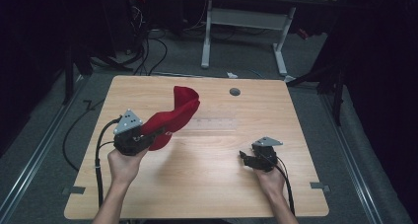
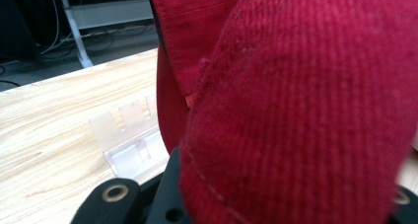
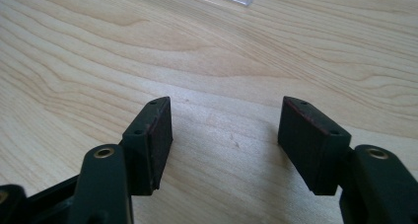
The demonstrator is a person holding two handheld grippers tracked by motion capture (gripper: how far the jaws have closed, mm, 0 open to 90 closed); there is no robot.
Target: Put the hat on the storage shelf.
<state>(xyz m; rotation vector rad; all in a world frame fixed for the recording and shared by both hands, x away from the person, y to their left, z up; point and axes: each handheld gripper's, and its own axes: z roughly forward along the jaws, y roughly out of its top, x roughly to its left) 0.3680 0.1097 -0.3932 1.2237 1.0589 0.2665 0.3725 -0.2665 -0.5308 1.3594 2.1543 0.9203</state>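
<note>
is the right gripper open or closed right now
Open. The right gripper has its jaws set wide apart with bare table showing between them.

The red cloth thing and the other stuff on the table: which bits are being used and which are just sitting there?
Being used:
- red cap, held up off the table by the left gripper

Just there:
- clear plastic holder, flat on the wooden table
- right gripper, open, holding nothing

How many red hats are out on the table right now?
1: a red hat held up over the table's left side by the left gripper. None seen elsewhere.
</note>
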